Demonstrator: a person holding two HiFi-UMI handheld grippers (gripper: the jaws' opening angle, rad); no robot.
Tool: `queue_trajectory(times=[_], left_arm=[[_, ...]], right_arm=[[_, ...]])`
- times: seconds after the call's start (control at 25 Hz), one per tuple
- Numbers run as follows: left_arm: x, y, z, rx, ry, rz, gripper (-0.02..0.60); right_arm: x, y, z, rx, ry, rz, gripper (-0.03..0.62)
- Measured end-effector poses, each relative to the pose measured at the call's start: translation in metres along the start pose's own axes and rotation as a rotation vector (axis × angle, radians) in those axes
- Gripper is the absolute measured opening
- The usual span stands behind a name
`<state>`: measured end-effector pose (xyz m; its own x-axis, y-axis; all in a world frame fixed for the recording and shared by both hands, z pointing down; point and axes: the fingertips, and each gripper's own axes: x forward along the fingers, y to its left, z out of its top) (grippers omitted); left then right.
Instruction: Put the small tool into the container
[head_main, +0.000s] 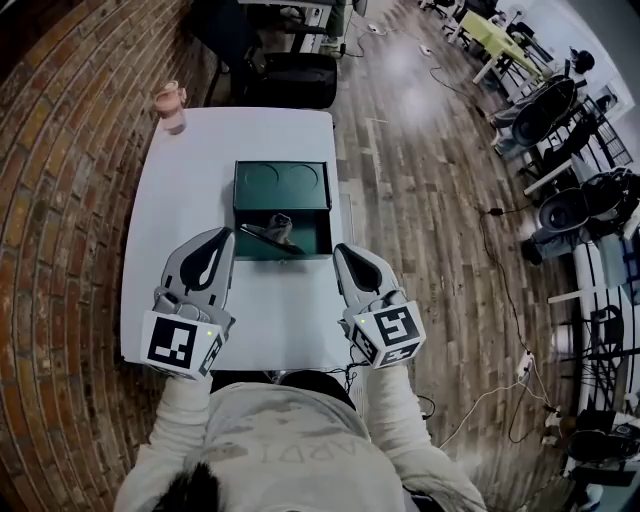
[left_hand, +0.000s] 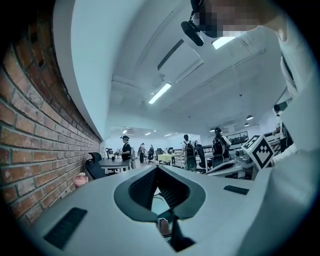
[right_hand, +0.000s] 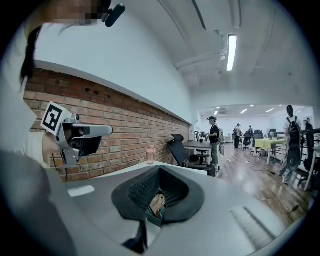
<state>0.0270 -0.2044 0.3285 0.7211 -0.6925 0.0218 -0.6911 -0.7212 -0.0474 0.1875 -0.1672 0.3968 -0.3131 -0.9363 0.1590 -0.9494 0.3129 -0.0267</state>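
The left hand-held gripper (head_main: 224, 236) is pressed together with nothing in it, near the front edge of the white surface (head_main: 185, 200). The small tool (head_main: 272, 233) lies inside the open green container (head_main: 290, 256) in the middle. The right hand-held gripper (head_main: 343, 252) is pressed together and empty too, likely because the job looks done.

- Two grippers held over the scene: the left hand-held gripper (head_main: 224, 234) and the right hand-held gripper (head_main: 341, 250).
- Two marker cubes, one on each: the left cube (head_main: 183, 342) and the right cube (head_main: 392, 336).
- One white counter (head_main: 190, 200).
- One green container (head_main: 282, 186), with two round recesses in its open lid.
- Two items seen inside it: one dark small tool (head_main: 262, 236) and one paler piece (head_main: 281, 221).
- One pink cup (head_main: 171, 106).
- One black office chair (head_main: 292, 78).
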Motion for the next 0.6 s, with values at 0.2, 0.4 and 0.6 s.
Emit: queue_trajectory(times=[0.2, 0.4, 0.6], left_arm=[[-0.008, -0.014, 0.006, 0.009, -0.009, -0.007, 0.006], [-0.016, -0.023, 0.011, 0.011, -0.02, -0.009, 0.006], [-0.023, -0.034, 0.013, 0.012, -0.028, -0.011, 0.006]], right_arm=[[-0.023, 0.003, 0.013, -0.001, -0.039, -0.017, 0.01], [-0.042, 0.004, 0.024, 0.02, -0.083, -0.045, 0.011], [-0.059, 0.007, 0.032, 0.013, -0.109, -0.055, 0.011]])
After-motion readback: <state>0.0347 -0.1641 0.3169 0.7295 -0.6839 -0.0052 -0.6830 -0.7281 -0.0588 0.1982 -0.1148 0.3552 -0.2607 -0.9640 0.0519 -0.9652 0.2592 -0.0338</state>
